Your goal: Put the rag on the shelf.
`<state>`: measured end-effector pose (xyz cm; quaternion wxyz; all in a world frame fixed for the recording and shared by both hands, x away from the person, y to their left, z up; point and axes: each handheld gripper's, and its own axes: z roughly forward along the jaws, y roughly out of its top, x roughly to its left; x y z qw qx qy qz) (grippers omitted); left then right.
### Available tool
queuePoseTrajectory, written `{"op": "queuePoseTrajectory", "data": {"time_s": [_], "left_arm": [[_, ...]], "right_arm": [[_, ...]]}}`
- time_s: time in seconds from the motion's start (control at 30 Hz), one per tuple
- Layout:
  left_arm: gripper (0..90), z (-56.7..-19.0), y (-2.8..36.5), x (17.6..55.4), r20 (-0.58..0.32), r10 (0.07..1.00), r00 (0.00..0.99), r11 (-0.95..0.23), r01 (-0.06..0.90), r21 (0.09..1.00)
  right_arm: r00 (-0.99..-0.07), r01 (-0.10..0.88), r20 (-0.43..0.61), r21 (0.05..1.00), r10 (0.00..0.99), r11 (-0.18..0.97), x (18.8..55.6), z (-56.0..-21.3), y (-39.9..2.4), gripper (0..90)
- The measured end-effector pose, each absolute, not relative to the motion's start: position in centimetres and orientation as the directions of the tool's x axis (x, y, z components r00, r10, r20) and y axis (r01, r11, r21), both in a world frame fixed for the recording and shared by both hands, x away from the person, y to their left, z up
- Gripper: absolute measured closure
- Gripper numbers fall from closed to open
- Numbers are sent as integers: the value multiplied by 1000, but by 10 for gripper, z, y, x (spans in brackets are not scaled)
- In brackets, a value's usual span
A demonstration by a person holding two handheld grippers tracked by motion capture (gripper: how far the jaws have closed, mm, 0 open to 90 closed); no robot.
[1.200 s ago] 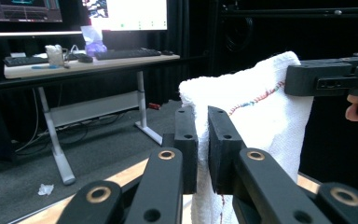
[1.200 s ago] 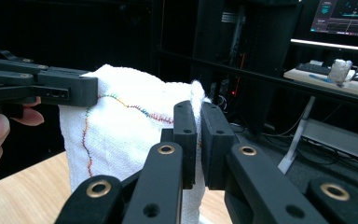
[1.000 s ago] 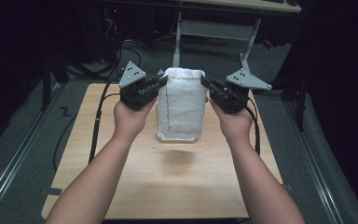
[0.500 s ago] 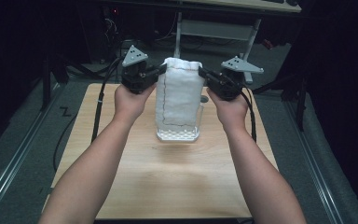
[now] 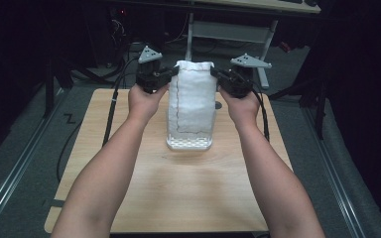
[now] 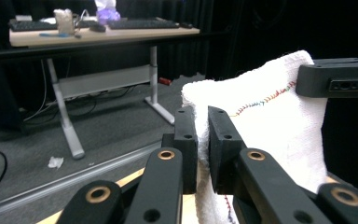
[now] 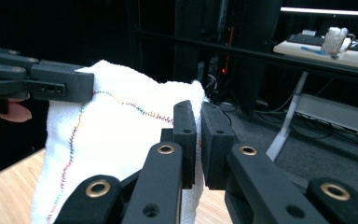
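A white towel (image 5: 191, 101) with a coloured stitched seam hangs upright over the middle of the wooden table (image 5: 178, 193), stretched between the two grippers. My left gripper (image 5: 172, 73) is shut on its top left corner; in the left gripper view the cloth (image 6: 265, 116) is pinched between the jaws of that gripper (image 6: 202, 140). My right gripper (image 5: 215, 74) is shut on the top right corner, with the towel (image 7: 112, 140) held in that gripper (image 7: 198, 135). The towel's lower edge hangs at a white perforated tray (image 5: 188, 144) on the table.
A desk on metal legs (image 5: 228, 29) stands beyond the table's far edge, carrying keyboards (image 6: 140, 22) and small items. Cables (image 5: 110, 114) trail from the grippers off the table's left and right sides. Grey floor with rails (image 5: 10, 173) surrounds the table.
Both grippers have risen and moved slightly away from the person, lifting the towel so it hangs taller. Both remain shut on its corners.
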<state>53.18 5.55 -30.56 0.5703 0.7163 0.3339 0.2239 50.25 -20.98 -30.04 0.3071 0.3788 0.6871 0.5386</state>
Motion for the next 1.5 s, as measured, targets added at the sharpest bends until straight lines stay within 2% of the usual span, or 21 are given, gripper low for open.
{"op": "queuePoseTrajectory", "data": {"time_s": [0.47, 0.7, 0.73, 0.8, 0.87, 1.2, 1.5], "left_arm": [[830, -335, 53, 553, -99, 738, 667, -151, 306, 940], [816, -355, 50, 563, -141, 746, 651, -165, 385, 908], [792, -355, 50, 563, -136, 752, 645, -165, 384, 908], [683, -354, 52, 564, -146, 750, 646, -145, 376, 915], [653, -352, 54, 563, -157, 747, 646, -130, 375, 918], [639, -350, 56, 561, -149, 753, 641, -136, 373, 918], [633, -347, 62, 549, -177, 742, 647, -94, 361, 928]], "right_arm": [[-508, 294, 10, 942, 862, 163, 533, -334, -208, 855], [-506, 343, 32, 924, 862, 167, 543, -344, -208, 850], [-503, 348, 36, 923, 864, 164, 544, -345, -208, 838], [-493, 356, 37, 920, 869, 163, 547, -345, -209, 761], [-489, 353, 35, 921, 872, 162, 548, -344, -210, 752], [-506, 343, 29, 924, 862, 170, 540, -342, -206, 751], [-513, 345, 17, 919, 858, 188, 532, -347, -208, 738]]}}
